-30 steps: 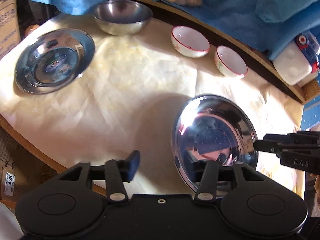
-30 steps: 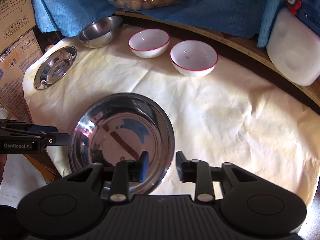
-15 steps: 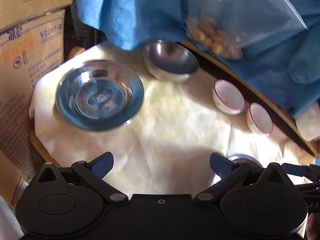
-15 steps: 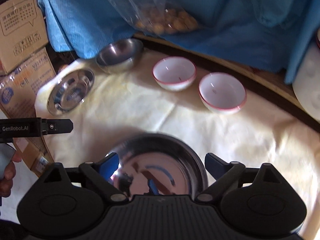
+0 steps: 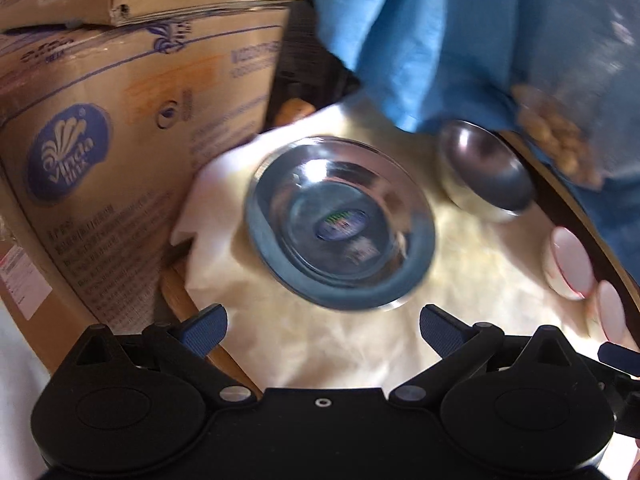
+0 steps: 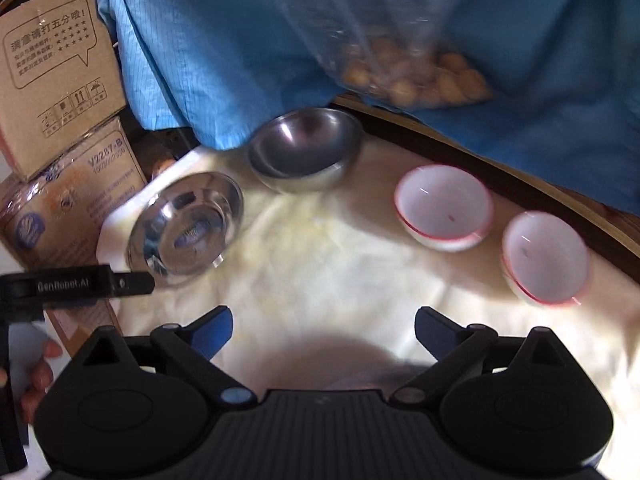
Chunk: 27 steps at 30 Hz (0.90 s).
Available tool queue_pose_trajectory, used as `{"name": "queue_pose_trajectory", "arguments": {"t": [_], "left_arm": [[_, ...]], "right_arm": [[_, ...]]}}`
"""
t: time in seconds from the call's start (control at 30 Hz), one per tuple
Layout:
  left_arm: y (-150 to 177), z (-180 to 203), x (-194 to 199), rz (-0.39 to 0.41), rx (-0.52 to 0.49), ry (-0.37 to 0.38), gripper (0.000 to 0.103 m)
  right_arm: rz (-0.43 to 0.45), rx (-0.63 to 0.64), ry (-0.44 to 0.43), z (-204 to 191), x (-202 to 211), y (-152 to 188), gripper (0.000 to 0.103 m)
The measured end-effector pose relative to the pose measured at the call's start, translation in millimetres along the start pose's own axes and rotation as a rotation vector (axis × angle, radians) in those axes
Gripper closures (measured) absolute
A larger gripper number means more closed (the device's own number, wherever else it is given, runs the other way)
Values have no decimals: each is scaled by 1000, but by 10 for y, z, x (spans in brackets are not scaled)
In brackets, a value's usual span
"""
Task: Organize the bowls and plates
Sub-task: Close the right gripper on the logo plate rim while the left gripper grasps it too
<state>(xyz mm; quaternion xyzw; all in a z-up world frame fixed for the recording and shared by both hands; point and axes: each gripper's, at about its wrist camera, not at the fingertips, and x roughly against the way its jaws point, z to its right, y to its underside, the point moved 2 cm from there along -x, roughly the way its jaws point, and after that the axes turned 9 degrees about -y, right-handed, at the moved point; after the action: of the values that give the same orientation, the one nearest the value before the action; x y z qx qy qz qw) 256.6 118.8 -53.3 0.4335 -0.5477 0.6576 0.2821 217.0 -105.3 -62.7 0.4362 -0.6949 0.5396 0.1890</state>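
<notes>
A steel plate with a sticker in its middle (image 5: 340, 224) lies on the cream cloth just ahead of my left gripper (image 5: 320, 322), which is open with nothing between its fingers. The same plate (image 6: 186, 228) shows at the left of the right wrist view. Behind it stands a steel bowl (image 6: 304, 156) (image 5: 484, 172). Two white bowls with red rims (image 6: 444, 208) (image 6: 544, 258) sit to the right. My right gripper (image 6: 324, 326) hangs open over bare cloth, holding nothing. The left gripper (image 6: 132, 283) reaches in from the left there, its tip at the plate's near rim.
Stacked cardboard boxes (image 5: 100, 140) stand close at the left, beyond the table's wooden edge (image 5: 188, 308). Blue fabric (image 6: 240, 40) and a clear bag of round brown nuts (image 6: 416, 76) hang over the back edge. A hand (image 6: 36, 376) holds the left gripper.
Both grippers went from nearly shut at a large steel plate's rim to wide open. That plate has dropped out of both views. Both views have shifted toward the far-left plate and the bowls.
</notes>
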Motion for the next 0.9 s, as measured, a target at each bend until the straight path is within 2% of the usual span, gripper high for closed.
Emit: {"name": "queue_pose_trajectory", "arguments": {"t": [0.43,0.53,0.6,0.73,0.9], "left_arm": [[-216,-81,-281,-10,114,-34,2],[-234,-107,-319,-21,140,-12,7],[-241,-115,-330,-22,145,-8,13],[-235,-106,-354,-33,138,3,22],[-227,-130,-370,-41,162,-5,34]], "right_arm": [[-8,44,-51,-219,-830,-557,24],[-26,32,-60,-207,-954,-587,32],[-33,25,-65,-208,-1026,-599,42],[-53,25,-78,-242,-1123,-592,48],[-65,38,-88,-312,-1179,-608,48]]}}
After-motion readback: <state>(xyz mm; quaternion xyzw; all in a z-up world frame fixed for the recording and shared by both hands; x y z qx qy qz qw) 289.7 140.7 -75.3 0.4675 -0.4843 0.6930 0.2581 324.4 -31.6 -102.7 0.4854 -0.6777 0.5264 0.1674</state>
